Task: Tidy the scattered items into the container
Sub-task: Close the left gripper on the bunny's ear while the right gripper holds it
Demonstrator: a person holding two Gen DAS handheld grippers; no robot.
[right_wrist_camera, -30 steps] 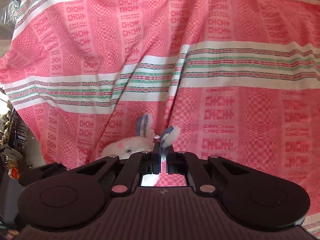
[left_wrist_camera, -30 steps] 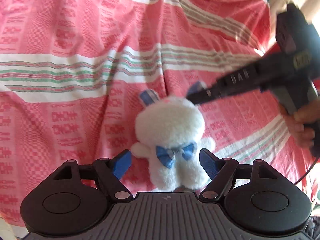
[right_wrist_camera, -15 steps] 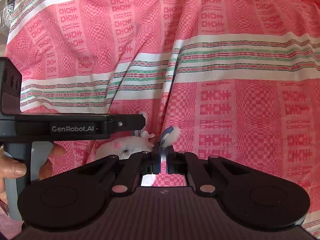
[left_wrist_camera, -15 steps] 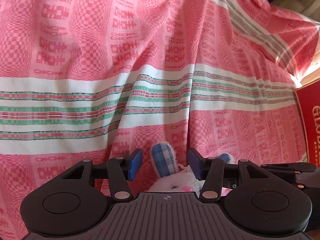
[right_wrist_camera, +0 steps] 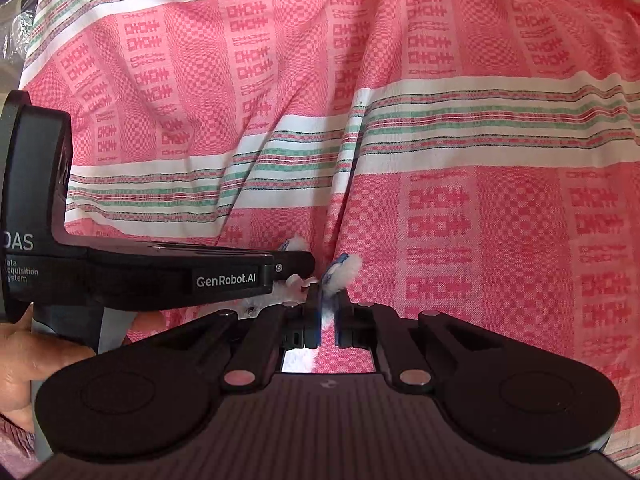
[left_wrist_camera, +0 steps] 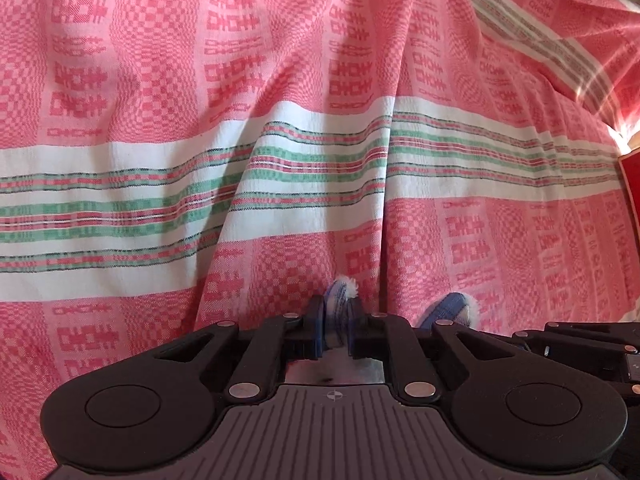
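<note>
Now your left claw [left_wrist_camera: 335, 322] has just been closing and is clamped on one blue ear of the plush bunny [right_wrist_camera: 264, 304], your right claw [right_wrist_camera: 325, 304] pinching the other beside it, so, by my reckoning, you can lift it off the pink cloth [left_wrist_camera: 320, 120].

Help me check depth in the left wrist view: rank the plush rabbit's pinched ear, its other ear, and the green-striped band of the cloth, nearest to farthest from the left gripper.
1. Pinched ear: between the left gripper's pads, its jaws having just closed on it.
2. Other ear: just to the right, by the right gripper.
3. Green-striped band: farther up the pink cloth.
</note>
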